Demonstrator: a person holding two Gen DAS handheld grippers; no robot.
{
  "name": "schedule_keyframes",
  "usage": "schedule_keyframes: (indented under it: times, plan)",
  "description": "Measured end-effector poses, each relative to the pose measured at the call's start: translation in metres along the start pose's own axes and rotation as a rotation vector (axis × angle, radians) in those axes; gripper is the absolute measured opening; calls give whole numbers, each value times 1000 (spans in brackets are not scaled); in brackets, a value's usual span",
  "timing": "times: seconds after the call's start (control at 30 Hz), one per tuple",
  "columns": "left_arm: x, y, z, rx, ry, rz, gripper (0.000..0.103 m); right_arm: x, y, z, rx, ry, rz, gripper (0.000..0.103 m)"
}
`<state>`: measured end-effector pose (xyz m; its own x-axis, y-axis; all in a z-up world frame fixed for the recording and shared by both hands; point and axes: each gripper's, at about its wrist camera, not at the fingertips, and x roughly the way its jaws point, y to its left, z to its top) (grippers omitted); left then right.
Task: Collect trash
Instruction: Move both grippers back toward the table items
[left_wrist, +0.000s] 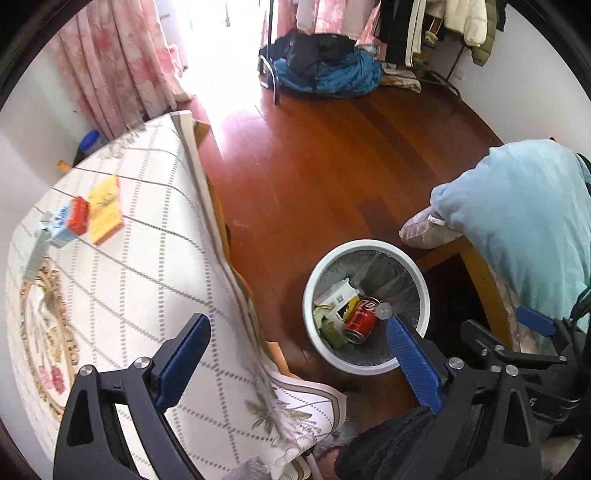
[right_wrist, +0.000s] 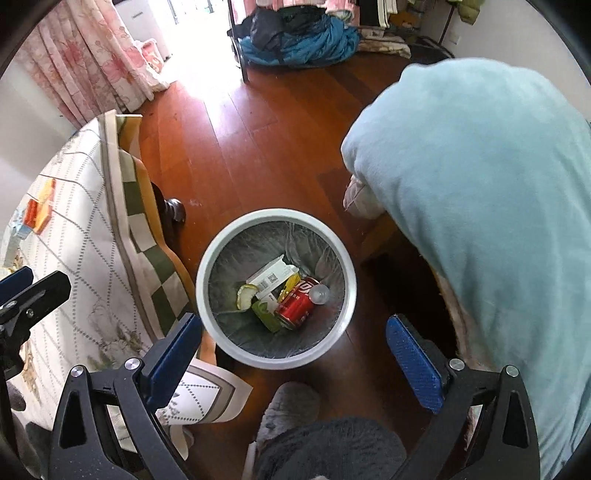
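Because both grippers hang empty above the floor, I judge the remaining risk lies on the table. The left gripper (left_wrist: 295, 354) has its jaws spread wide with nothing between them; the right gripper (right_wrist: 293, 354) likewise. The trash bin (right_wrist: 349, 266) stands on the floor between the table and the bed, holding a red can (right_wrist: 297, 306), a white carton (right_wrist: 271, 277) and other scraps. If I swing back quickly, a finger could snag the hanging tablecloth (left_wrist: 147, 258) and drag the yellow packet (left_wrist: 105, 210) and red-and-blue box (left_wrist: 70, 221) off. Only the left wrist view shows those items clearly; the right wrist view centres the bin.
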<state>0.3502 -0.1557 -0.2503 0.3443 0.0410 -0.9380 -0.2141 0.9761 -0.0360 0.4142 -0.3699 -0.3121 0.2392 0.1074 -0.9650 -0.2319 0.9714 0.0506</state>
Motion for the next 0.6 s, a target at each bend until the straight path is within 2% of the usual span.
schedule_keyframes:
  times: [0.2,0.4,0.53,0.6]
  plan:
    - [-45,0,-14,8,-69,18,97,-49,6,-12,-3,-64,-2,101]
    - [-86,9,-18,-20,-128,34,97,-100,13,-19,-5,-133,33,101]
    - [-111,39,-11,-88,-179,38,97,-137,28,-14,-9,-189,77,101]
    - [-119,64,-8,-134,-205,65,97,-152,41,-9,-21,-210,101,101]
